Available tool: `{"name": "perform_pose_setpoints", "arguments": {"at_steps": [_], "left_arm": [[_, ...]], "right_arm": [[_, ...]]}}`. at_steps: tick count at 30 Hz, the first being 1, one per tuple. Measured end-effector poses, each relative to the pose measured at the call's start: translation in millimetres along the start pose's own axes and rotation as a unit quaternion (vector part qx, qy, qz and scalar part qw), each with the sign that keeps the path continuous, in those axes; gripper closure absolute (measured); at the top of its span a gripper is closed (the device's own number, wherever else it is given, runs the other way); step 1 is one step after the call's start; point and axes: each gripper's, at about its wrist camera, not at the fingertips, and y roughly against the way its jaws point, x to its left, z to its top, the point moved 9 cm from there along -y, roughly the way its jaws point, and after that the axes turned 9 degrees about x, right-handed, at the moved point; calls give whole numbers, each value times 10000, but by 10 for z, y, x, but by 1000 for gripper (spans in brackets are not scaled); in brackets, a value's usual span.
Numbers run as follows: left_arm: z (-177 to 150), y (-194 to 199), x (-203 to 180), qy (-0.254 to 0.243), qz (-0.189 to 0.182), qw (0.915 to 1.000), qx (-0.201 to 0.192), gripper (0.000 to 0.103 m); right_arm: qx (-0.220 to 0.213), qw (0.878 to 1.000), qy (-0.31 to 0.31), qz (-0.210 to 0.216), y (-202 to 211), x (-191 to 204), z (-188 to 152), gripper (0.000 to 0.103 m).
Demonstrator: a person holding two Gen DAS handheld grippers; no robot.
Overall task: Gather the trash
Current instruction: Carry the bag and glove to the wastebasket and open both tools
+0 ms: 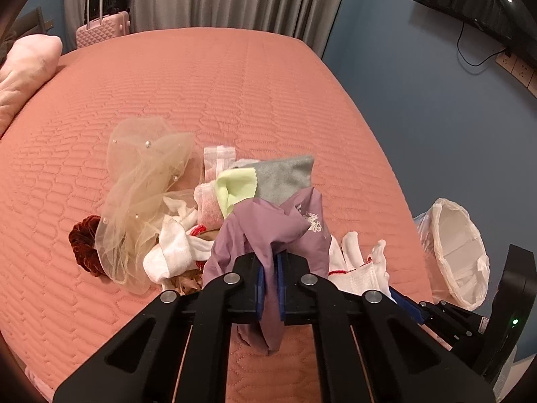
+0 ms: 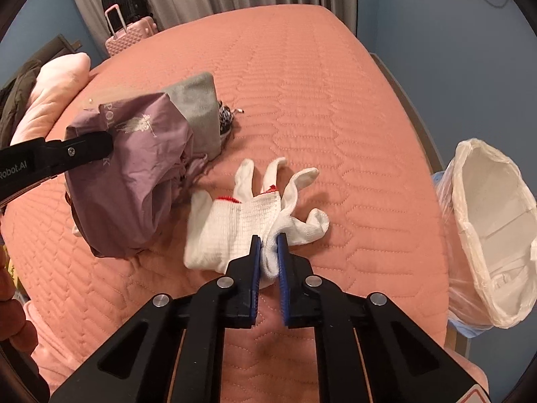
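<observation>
My left gripper [image 1: 269, 258] is shut on a crumpled purple bag [image 1: 268, 231] with white print, lifted slightly off the salmon bedspread [image 1: 235, 100]; the same purple bag [image 2: 134, 181] shows in the right wrist view with the left gripper's finger [image 2: 87, 147] on it. My right gripper [image 2: 268, 245] is shut on a fold of a white knit glove [image 2: 235, 225] with a red cuff edge, lying on the bed. A white-lined trash bin [image 2: 493, 235] stands beside the bed on the right, also seen as the bin [image 1: 456, 255] in the left wrist view.
A pile lies behind the purple bag: a grey cloth [image 1: 285, 178], a lime cloth [image 1: 235, 188], a cream tulle veil [image 1: 147, 174], a dark red scrunchie [image 1: 84, 245], a clear zip bag [image 1: 218, 154], more white gloves [image 1: 174, 248]. A pink pillow [image 1: 27, 67] and suitcases [image 1: 100, 16] are at the far end.
</observation>
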Motion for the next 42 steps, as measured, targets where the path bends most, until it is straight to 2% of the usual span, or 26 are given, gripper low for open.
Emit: {"name": "perform_pose_setpoints", "arguments": {"at_steps": [5, 11, 16, 23, 30, 42], "left_arm": [[260, 380, -173, -129, -113, 9992, -371, 98], [575, 881, -609, -452, -426, 9941, -891, 98], [763, 1201, -1051, -776, -767, 9865, -1221, 98], [888, 1437, -1661, -1204, -1164, 9749, -1467, 98], [809, 1350, -2251, -1543, -1503, 9669, -1366, 98], [562, 1017, -2983, -1929, -1901, 9575, -993, 96]], "right_arm": [[-571, 9983, 129, -70, 594, 20, 264, 96], [-1292, 9914, 132, -165, 1415, -136, 565, 96], [-1825, 9829, -55, -235, 2056, -436, 751, 96], [-2308, 9704, -306, -642, 2645, -962, 810, 96], [-2355, 9650, -668, -940, 2805, -1516, 702, 96], [-2049, 9641, -1155, -1231, 2535, -2292, 432, 96]]}}
